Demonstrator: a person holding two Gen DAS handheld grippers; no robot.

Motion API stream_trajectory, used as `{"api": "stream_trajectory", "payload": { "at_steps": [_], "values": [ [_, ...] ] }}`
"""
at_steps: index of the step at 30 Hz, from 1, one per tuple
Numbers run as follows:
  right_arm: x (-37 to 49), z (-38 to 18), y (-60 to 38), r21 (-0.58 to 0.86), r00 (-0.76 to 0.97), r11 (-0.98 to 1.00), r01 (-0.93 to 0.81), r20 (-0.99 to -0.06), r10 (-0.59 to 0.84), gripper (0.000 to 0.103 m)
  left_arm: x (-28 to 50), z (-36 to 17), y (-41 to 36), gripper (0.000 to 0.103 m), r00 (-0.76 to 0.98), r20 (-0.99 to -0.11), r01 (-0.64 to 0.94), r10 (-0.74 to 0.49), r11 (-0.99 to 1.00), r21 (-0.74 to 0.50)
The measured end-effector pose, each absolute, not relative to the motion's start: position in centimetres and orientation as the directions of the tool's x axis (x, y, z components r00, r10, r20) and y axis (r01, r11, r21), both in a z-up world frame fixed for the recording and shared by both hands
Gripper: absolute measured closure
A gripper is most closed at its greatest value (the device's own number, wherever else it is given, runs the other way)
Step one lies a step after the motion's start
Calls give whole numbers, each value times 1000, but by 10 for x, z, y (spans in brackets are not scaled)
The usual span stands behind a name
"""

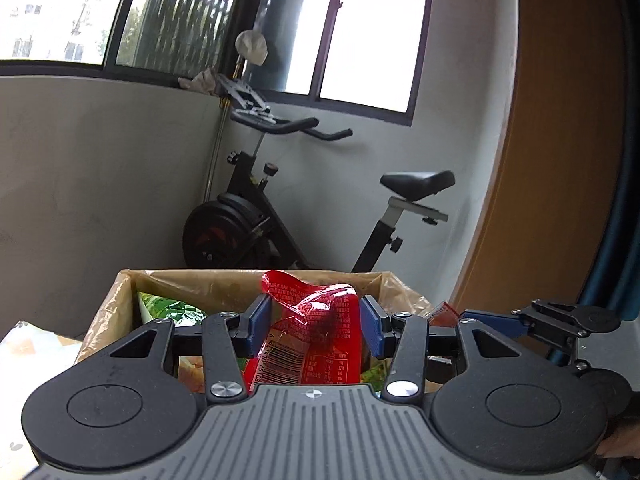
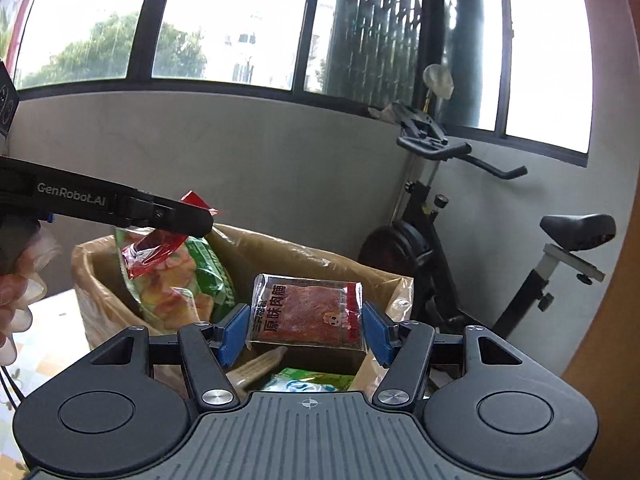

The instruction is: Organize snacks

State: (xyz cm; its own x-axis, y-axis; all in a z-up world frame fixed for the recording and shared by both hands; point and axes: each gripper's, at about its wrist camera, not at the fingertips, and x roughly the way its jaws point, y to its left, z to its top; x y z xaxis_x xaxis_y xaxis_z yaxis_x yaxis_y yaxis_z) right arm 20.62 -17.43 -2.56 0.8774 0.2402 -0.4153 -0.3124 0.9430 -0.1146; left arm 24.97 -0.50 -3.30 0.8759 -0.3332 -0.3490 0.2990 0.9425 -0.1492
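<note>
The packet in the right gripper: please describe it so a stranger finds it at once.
Find the cardboard box before the exercise bike. Above it the right gripper holds a clear packet showing a brown meat slice, unlike the red packet and the green bag.

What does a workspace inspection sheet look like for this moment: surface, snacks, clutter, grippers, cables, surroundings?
Surface: pale tabletop, mostly hidden.
Job's things: lined cardboard box holding a green snack bag; red packet; jerky packet.
Clutter: nothing seen.
Grippers: left gripper shut on the red packet; right gripper shut on the jerky packet, both above the box.
Cables: dark cords at left edge.
Surroundings: exercise bike, windows, wooden door.
</note>
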Motion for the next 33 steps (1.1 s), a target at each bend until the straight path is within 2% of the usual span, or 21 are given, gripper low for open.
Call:
{"api": "stream_trajectory", "payload": {
  "at_steps": [3,11,14,17,19,21,23,24,28,33],
  "values": [
    [221,-33,-172,-79,857,950,-302,-458,235,46,264,-40,0,52,870,-388,270,-305,952,-143],
    [231,-46,-165,-65,833,951,-303,-502,231,45,281,-49,3,51,850,-448,247,-277,961,-125],
    [233,-48,-162,-60,833,955,-290,-507,221,41,281,-48,8,34,851,-465,216,-245,969,-116],
    [232,-46,-159,-58,835,957,-284,-507,217,35,275,-42,12,25,862,-458,192,-218,976,-102],
    [231,-44,-156,-60,837,959,-277,-504,210,29,270,-36,14,15,868,-454,182,-200,980,-85],
    [228,-39,-155,-53,842,962,-266,-499,205,26,264,-30,15,13,876,-441,186,-197,980,-69],
    [222,-31,-152,-42,848,967,-251,-491,199,18,257,-24,17,11,883,-427,187,-194,981,-60],
    [218,-27,-151,-36,853,972,-234,-487,187,10,252,-20,18,8,887,-424,179,-183,983,-51],
    [197,-12,-146,5,864,977,-213,-466,191,0,234,-7,20,6,904,-406,135,-136,990,-31],
    [165,10,-140,41,883,986,-159,-442,161,0,207,10,25,6,906,-400,125,-139,990,-60]
  ]
}}
